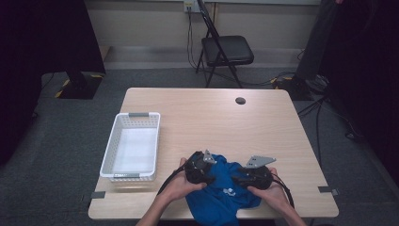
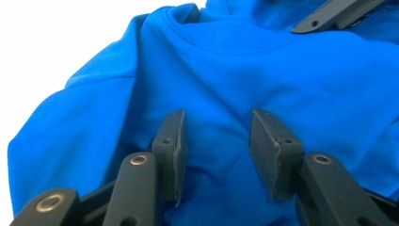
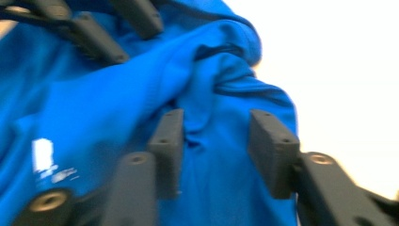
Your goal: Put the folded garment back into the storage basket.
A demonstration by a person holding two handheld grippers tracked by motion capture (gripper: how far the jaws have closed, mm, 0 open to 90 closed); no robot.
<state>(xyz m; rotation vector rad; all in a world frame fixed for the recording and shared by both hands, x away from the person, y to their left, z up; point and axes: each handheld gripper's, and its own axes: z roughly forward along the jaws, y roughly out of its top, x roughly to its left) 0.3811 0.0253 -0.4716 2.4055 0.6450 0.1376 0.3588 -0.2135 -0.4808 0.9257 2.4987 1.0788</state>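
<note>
1. We see a blue garment bunched at the near edge of the table, about midway along it, with part of it hanging over that edge.
2. Our left gripper rests on the garment's left part. In the left gripper view its jaws stand apart with blue cloth between and beneath them; the pads do not pinch it.
3. Our right gripper lies on the garment's right part, near the left one. In the right gripper view, which is blurred, its jaws are spread, a twisted fold of cloth lying between them without being pressed.
4. A white logo shows on the cloth between the two hands.
5. A white basket sits by the table's left edge, just beside the left hand but apart from the garment.
</note>
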